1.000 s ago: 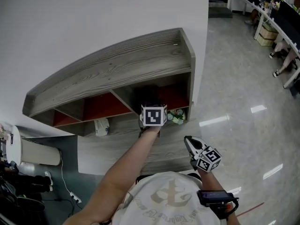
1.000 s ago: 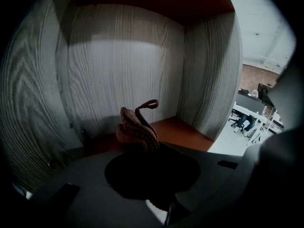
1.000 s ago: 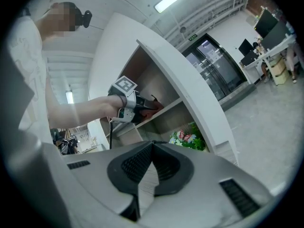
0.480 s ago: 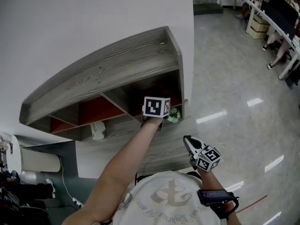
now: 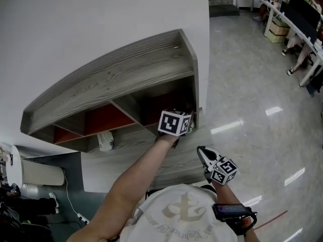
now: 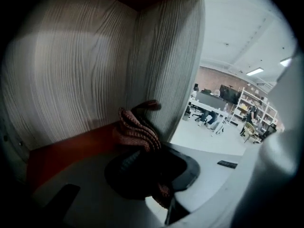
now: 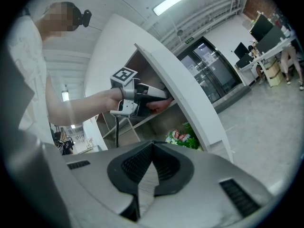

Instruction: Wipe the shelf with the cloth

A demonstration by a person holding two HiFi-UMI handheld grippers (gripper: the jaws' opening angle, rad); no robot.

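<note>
The grey wooden shelf unit (image 5: pixel 126 74) with red back panels stands against the white wall. My left gripper (image 5: pixel 175 122) reaches into its right-hand compartment, with the marker cube hiding the jaws in the head view. In the left gripper view it (image 6: pixel 142 160) is shut on a reddish-brown knitted cloth (image 6: pixel 137 129), held close to the corner where the grey side wall (image 6: pixel 166 56) meets the back. The right gripper view shows that gripper (image 7: pixel 142 99) and cloth (image 7: pixel 159 106) from the side. My right gripper (image 5: pixel 203 153) hangs shut and empty (image 7: pixel 151 158) near my body.
A green plant with flowers (image 7: pixel 183 137) sits on the lower shelf at the unit's right end. A small white object (image 5: pixel 105 140) lies further left on that shelf. Glossy floor (image 5: pixel 242 110) spreads to the right, with desks and seated people (image 5: pixel 298 24) far off.
My left gripper with the cloth has moved right within the compartment, toward its side wall, and now covers the plant in the head view. The right gripper has stayed put.
</note>
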